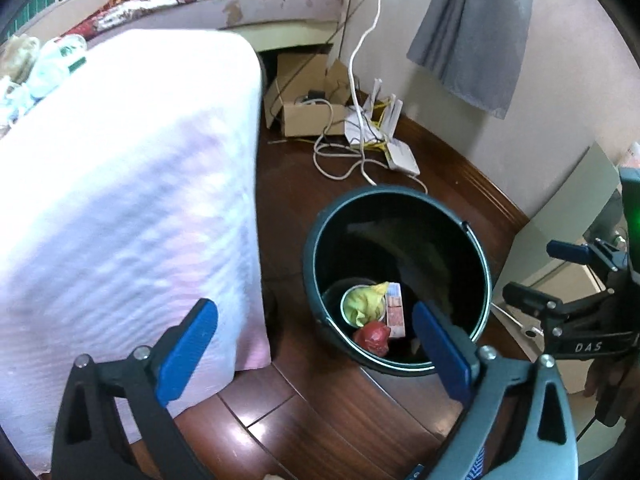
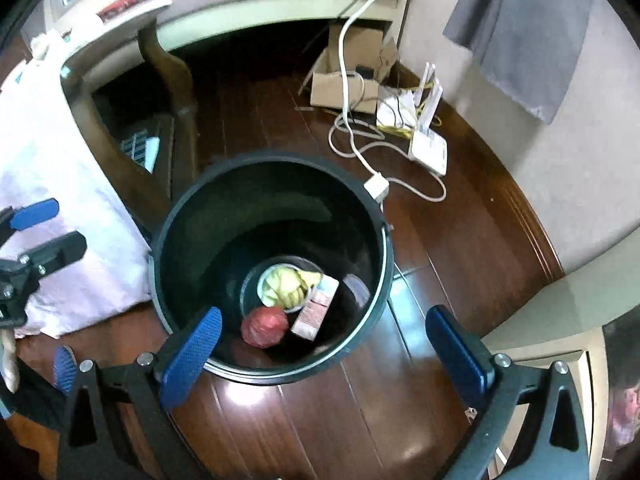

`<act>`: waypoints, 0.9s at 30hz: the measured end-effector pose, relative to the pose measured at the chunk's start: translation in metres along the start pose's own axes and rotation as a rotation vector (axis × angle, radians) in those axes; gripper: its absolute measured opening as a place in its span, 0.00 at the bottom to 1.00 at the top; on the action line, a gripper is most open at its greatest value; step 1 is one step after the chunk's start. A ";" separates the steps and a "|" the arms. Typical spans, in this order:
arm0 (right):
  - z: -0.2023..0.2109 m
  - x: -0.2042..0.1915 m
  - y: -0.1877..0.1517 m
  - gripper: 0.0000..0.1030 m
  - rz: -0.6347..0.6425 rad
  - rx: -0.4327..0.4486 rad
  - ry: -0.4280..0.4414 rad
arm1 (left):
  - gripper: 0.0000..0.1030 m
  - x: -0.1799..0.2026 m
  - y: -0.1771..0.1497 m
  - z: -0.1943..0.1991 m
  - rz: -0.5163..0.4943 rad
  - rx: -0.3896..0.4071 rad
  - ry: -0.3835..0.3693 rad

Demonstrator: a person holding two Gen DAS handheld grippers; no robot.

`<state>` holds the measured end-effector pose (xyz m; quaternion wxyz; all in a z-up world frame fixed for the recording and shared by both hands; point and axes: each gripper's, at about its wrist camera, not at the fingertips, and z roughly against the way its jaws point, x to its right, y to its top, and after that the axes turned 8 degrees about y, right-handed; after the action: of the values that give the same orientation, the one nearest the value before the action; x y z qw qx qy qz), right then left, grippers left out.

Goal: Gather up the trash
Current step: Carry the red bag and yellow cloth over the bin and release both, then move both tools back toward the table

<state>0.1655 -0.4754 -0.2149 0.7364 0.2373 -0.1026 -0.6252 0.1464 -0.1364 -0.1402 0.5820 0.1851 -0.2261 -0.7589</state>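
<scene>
**Both grippers empty above the bin**

My left gripper [image 1: 316, 352] hangs over the near rim of the dark bin [image 1: 486, 276], jaws spread wide with nothing between them. My right gripper [image 2: 332, 354] hangs over the bin's near edge too, jaws equally wide and empty. The trash lies at the bottom of the bin: a crumpled yellow wrapper [image 2: 286, 286] in a white cup, a red ball [image 2: 265, 326] just beside it, and a small pink box [image 2: 316, 312] touching the cup. Left of the bin hangs a pale pink cloth [image 1: 132, 200]. Beyond the bin, white cables [image 2: 360, 148] trail across the wooden floor [image 2: 304, 420] toward a cardboard box [image 2: 344, 84].
</scene>
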 end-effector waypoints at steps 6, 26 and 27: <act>0.034 -0.023 0.005 1.00 0.003 0.050 0.000 | 0.96 -0.011 -0.001 0.028 -0.003 0.046 0.035; 0.096 -0.090 0.022 1.00 0.042 0.175 0.049 | 0.96 -0.059 -0.005 0.105 0.075 0.162 0.087; 0.097 -0.093 0.023 1.00 0.044 0.183 0.057 | 0.96 -0.064 -0.005 0.108 0.080 0.170 0.093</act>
<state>0.1240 -0.4039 -0.1059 0.7277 0.3189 -0.1433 -0.5901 0.0994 -0.0595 -0.0523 0.6039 0.2596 -0.2695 -0.7038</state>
